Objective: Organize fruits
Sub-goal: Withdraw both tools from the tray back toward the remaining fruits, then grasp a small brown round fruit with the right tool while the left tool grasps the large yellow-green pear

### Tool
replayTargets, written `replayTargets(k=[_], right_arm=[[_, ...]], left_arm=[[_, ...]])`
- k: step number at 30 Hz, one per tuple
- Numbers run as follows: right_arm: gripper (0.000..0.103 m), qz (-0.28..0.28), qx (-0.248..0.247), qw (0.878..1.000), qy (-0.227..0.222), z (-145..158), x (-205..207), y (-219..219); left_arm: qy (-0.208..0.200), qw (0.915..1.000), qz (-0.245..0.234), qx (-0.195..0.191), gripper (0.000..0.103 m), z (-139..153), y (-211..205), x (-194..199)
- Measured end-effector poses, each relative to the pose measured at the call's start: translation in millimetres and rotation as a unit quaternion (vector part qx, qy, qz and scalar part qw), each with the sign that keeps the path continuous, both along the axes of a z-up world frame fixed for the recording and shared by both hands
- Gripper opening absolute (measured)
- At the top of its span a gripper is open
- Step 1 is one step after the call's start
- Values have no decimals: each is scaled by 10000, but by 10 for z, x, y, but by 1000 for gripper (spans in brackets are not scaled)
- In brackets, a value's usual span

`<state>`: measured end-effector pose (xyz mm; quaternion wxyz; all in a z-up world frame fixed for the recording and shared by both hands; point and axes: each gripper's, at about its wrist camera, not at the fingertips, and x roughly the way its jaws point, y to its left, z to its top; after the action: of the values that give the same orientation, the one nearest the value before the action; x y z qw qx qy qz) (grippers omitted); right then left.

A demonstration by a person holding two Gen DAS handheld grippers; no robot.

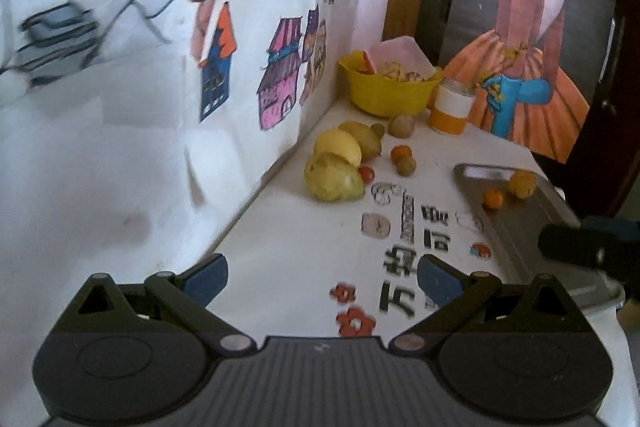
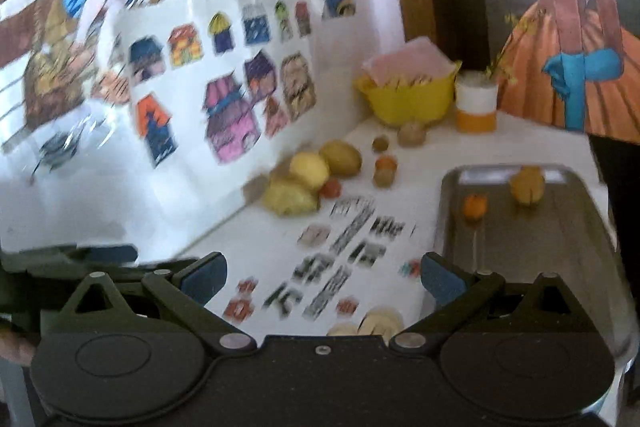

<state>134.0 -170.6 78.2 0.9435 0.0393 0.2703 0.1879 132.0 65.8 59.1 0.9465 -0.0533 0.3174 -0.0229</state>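
2 fruits (image 2: 528, 185) on tray (image 2: 560, 239), beyond right claw (image 2: 322, 279).

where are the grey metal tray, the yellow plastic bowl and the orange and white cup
grey metal tray (image 2: 532, 239), right wrist view, bare floor of the tray
yellow plastic bowl (image 1: 386, 97), left wrist view, front of its outer wall
orange and white cup (image 1: 450, 109), left wrist view, middle of its side

Yellow bowl (image 1: 387, 95); grey metal tray (image 1: 520, 227); white tabletop (image 1: 296, 247) printed with black characters, red flowers; orange-and-white cup (image 1: 452, 107).
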Motion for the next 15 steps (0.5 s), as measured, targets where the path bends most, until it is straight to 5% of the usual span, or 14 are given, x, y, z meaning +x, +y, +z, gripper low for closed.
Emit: replayTargets(k=[15], right_arm=[[102,738,135,9953,607,-128,1472,-137]], left_arm=[[-312,9987,-230,329,102,-204,-311,931]])
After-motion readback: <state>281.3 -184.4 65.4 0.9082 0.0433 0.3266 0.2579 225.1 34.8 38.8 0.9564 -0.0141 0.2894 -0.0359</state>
